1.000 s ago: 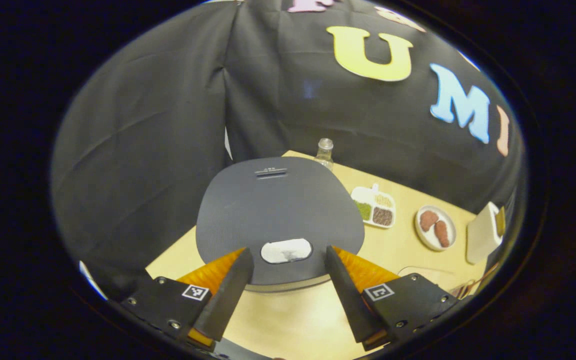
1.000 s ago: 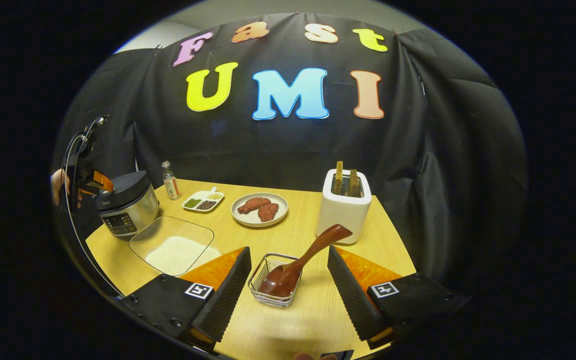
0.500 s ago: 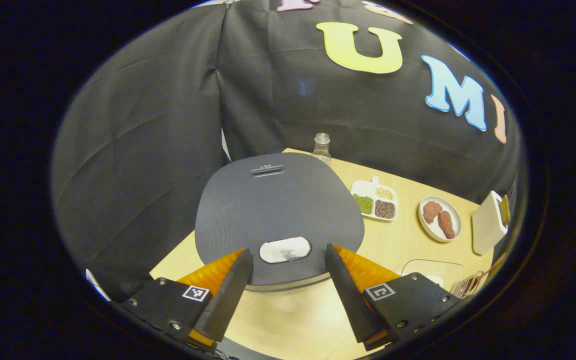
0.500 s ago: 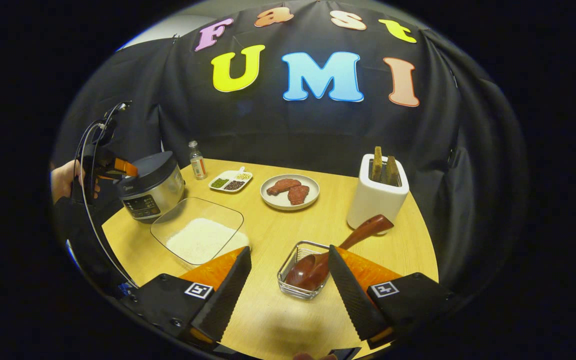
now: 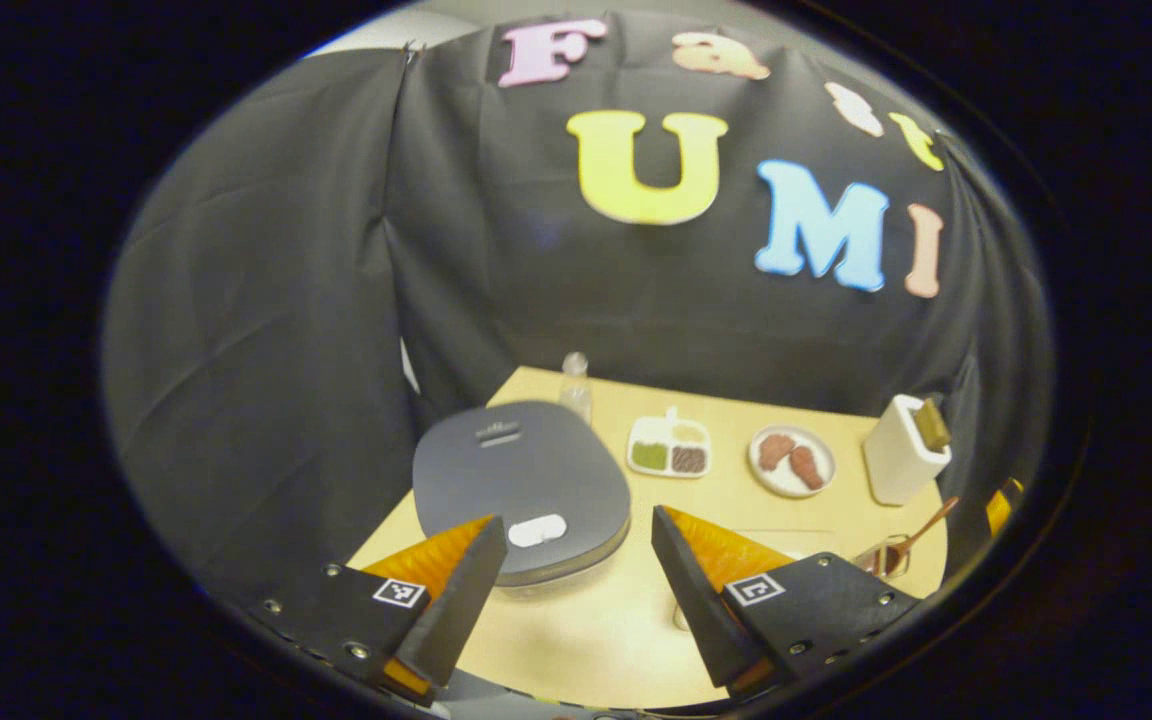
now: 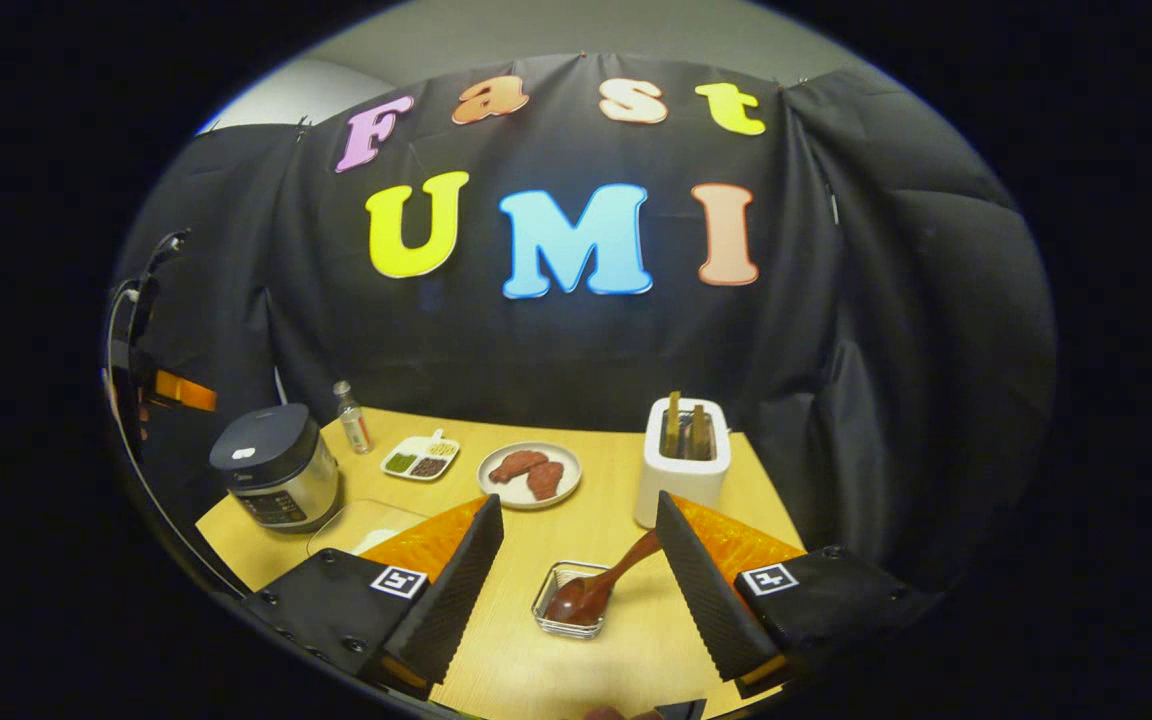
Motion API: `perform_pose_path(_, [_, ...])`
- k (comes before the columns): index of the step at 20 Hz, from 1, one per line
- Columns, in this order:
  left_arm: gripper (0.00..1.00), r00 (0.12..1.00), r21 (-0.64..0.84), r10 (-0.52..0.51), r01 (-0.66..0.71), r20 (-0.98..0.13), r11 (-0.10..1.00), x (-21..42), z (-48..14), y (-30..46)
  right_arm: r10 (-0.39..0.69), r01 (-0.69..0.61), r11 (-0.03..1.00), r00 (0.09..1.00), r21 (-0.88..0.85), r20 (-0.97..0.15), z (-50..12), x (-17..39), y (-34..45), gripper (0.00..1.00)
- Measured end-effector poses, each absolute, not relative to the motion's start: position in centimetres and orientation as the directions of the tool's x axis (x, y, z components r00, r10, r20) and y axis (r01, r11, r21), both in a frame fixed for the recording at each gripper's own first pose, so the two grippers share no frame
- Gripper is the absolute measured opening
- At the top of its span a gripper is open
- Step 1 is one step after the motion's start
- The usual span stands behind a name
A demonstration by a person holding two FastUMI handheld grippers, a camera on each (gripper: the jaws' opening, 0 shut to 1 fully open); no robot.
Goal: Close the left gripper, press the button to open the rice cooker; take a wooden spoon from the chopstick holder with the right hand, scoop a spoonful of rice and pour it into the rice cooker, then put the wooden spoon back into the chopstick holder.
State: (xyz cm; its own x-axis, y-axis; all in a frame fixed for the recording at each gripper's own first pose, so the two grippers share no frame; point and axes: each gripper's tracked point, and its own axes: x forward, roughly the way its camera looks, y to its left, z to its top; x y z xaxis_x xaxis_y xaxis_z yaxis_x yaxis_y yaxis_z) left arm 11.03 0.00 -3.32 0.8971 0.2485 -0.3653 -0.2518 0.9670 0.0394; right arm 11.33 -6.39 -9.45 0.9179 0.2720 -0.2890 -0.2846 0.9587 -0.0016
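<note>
While both grippers gape wide and empty, rice cooker (image 5: 521,485) lid sits shut, wooden spoon (image 6: 601,585) rests in holder (image 6: 568,603): everything remains

Shut rice cooker (image 6: 276,470); spoon (image 6: 601,585) in holder (image 6: 568,612)

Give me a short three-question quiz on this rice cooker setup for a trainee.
1. True or false: the rice cooker lid is shut.
2. Where does the wooden spoon rest? A) on the plate B) in the chopstick holder C) in the right tongs
3. Fill in: the left tongs stand ____.

Key: 1 true. 2 B. 3 open.
</note>
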Motion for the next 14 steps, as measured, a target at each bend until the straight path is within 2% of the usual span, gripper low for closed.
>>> perform_pose_path(3, [0.92,0.962,0.005,0.158,-0.161,-0.223,0.987,7.2,3.6,-4.9,0.202,-0.222,0.973,0.952,-0.062,-0.231,-5.1,9.6,-8.5,0.99])
perform_pose_path(6, [0.92,0.984,0.021,0.109,-0.107,-0.140,0.994,2.6,7.7,-7.5,0.178,-0.190,0.980,0.967,-0.055,-0.183,-1.3,6.9,-9.1,0.98])
perform_pose_path(7, [0.92,0.988,0.028,0.104,-0.102,-0.113,0.994,1.2,8.3,-8.0,0.173,-0.183,0.982,0.971,-0.046,-0.164,-0.3,6.1,-9.2,0.99])
perform_pose_path(8, [0.92,0.991,0.026,0.104,-0.102,-0.081,0.994,-0.2,9.2,-8.6,0.168,-0.175,0.984,0.975,-0.037,-0.146,0.5,5.3,-9.4,0.94])
perform_pose_path(9, [0.92,0.994,0.028,0.100,-0.099,-0.049,0.995,-1.3,9.6,-9.1,0.167,-0.172,0.985,0.977,-0.028,-0.131,1.1,4.4,-9.5,0.94])
perform_pose_path(10, [0.92,0.995,0.037,0.096,-0.095,-0.028,0.995,-2.6,9.9,-9.4,0.165,-0.169,0.985,0.979,-0.019,-0.121,1.5,3.6,-9.5,0.99])
perform_pose_path(14, [0.92,0.995,0.040,0.097,-0.098,0.012,0.994,-6.1,8.8,-10.0,0.165,-0.167,0.986,0.979,-0.005,-0.117,1.2,1.5,-9.6,0.99])
